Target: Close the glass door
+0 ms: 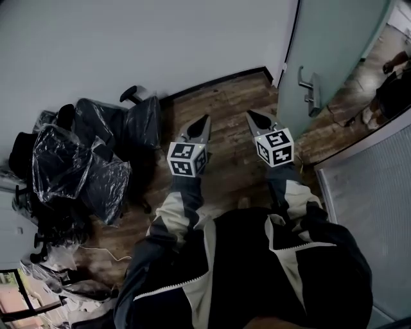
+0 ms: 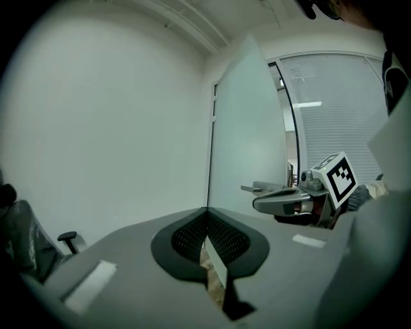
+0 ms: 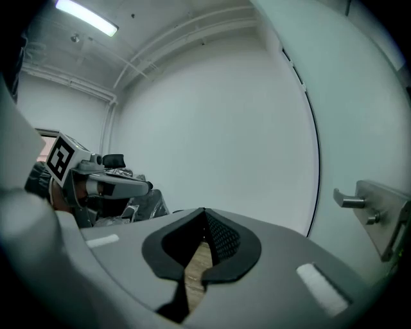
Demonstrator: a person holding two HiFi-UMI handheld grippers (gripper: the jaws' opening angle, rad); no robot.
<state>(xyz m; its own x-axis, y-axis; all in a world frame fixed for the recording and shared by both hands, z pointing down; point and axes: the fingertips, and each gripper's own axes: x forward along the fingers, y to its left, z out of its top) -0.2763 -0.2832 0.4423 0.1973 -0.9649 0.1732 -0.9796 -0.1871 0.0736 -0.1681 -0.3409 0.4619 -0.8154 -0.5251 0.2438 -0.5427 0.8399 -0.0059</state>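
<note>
At frame centre, the left gripper (image 1: pixel 205 119) and right gripper (image 1: pixel 250 114) both have jaws closed on nothing, short of the glass door (image 1: pixel 334 45) and its handle (image 1: pixel 311 88) at upper right.

The head view is dim and cool-toned, with flat, soft light on the plain white wall (image 1: pixel 128 38) and little contrast; the dark brown wood-plank floor (image 1: pixel 225 128) reads murky, and the black chairs wrapped in clear plastic film (image 1: pixel 83 160) carry small white glints. A brighter, pinkish patch sits at the bottom-left corner. Both gripper views are fisheye: black vignette fills the corners and straight edges bow. In the right gripper view 1 long ceiling strip light (image 3: pixel 87 17) glares at top left. The grey bodies of the left hand-held gripper (image 2: pixel 207 212) and the right hand-held gripper (image 3: pixel 204 211) loom soft and out of focus in the foreground.
</note>
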